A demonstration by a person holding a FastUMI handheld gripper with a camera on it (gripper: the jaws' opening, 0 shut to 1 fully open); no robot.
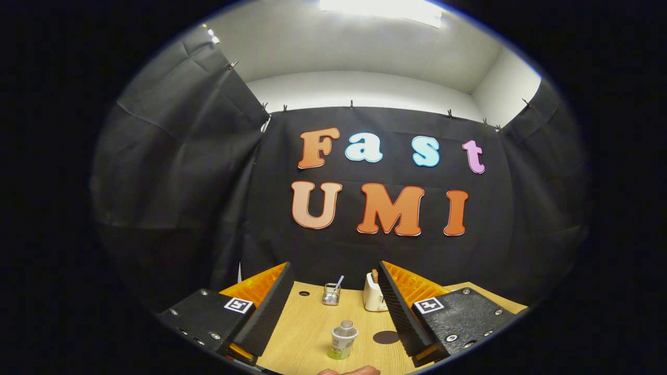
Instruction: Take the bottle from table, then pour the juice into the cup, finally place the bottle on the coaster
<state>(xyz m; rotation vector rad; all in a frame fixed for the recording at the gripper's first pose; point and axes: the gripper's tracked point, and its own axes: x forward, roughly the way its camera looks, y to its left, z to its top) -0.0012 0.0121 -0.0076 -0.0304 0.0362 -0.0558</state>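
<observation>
Black cloth walls enclosed the booth behind a light wooden table (312, 323). Over that table the gripper (333, 307) was held with its fingers spread wide, nothing between the pads. On the far side stood a cream toaster (373, 299), partly hidden by the right finger, and beside it a clear glass cup (331, 294) holding a straw. Between the fingers, nearer, the small bottle (343, 339) stood upright. Just beside it lay the dark round coaster (386, 337).
</observation>
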